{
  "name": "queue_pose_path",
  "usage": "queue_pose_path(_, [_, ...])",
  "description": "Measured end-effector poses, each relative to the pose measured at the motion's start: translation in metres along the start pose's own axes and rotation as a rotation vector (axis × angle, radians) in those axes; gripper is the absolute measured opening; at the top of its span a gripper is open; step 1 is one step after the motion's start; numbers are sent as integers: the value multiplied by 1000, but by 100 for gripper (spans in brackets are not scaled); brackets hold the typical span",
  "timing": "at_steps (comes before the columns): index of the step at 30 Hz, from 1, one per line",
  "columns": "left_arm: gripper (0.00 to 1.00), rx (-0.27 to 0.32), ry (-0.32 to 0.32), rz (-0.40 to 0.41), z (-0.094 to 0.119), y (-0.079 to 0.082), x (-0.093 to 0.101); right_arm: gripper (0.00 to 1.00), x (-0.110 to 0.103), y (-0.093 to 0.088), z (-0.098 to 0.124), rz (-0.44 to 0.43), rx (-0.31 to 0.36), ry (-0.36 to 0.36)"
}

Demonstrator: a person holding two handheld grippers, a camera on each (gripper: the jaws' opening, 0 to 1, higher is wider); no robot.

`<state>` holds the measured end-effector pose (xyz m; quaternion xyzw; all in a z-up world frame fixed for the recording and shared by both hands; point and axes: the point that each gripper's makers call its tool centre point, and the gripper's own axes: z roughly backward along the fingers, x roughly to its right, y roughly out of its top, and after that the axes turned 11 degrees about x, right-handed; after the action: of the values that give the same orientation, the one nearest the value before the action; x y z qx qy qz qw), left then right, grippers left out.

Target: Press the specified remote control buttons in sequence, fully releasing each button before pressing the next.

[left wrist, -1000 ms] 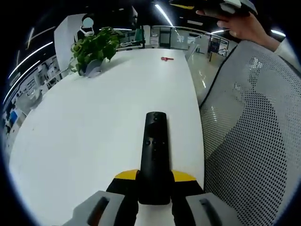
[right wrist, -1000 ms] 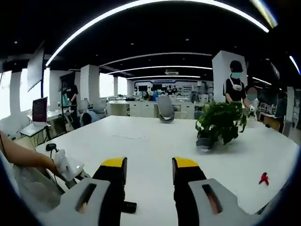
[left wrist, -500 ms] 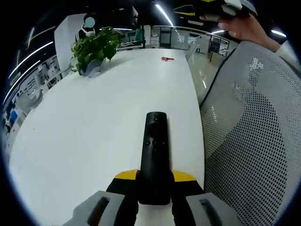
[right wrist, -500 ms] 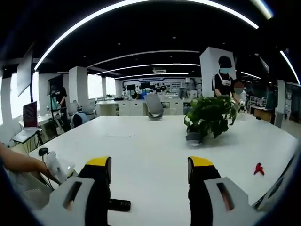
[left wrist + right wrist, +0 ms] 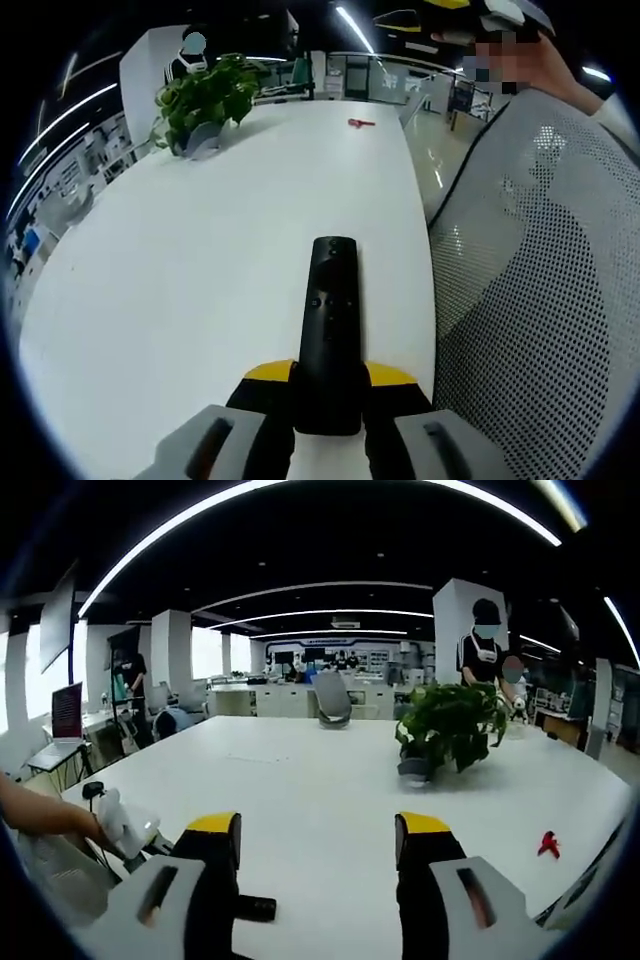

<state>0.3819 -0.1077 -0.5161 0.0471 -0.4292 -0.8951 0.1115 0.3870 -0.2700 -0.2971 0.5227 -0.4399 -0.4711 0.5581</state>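
Note:
A black remote control (image 5: pixel 331 320) points away from me over the white table (image 5: pixel 220 230), its button face up. My left gripper (image 5: pixel 328 385) is shut on the remote's near end, yellow pads on both sides. In the right gripper view, my right gripper (image 5: pixel 318 855) stands open above the table with nothing between its jaws. The remote's far tip (image 5: pixel 258 909) peeks out beside the right gripper's left jaw. The left gripper (image 5: pixel 125 830) and the hand holding it show at the lower left of that view. The right gripper (image 5: pixel 470 15) shows high at the top right of the left gripper view.
A potted green plant (image 5: pixel 205 105) (image 5: pixel 450 730) stands toward the far end of the table. A small red object (image 5: pixel 358 124) (image 5: pixel 547 843) lies beyond it. A mesh-backed chair (image 5: pixel 530 270) is close on the right. People and desks fill the office behind.
The right gripper's jaws have widened from a narrower gap one second ago. Its view has shifted slightly. The left gripper and remote have stayed as they were.

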Motion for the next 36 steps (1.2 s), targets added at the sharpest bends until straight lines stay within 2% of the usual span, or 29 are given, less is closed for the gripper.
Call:
queue_pose_path(8, [24, -29, 3, 1, -1, 0, -3, 68, 5, 0, 2, 11, -3, -25])
queue_pose_path(13, [24, -40, 7, 0, -2, 1, -6, 67, 7, -1, 2, 4, -10, -29])
queue_pose_path(19, [24, -61, 3, -54, -1, 1, -9, 65, 5, -3, 1, -7, -20, -18])
queue_pose_path(23, [24, -79, -8, -28, 0, 0, -12, 63, 5, -4, 1, -13, -25, -18])
queue_pose_path(27, [24, -70, -33, 11, 0, 3, -8, 62, 5, -8, 1, 3, -45, -17])
queue_pose_path(31, [24, -74, -32, -26, 0, 5, -14, 61, 3, -10, 0, 9, -57, -9])
queue_pose_path(36, [24, -80, -32, -24, -2, 6, -22, 61, 5, -12, 0, 9, -66, -16])
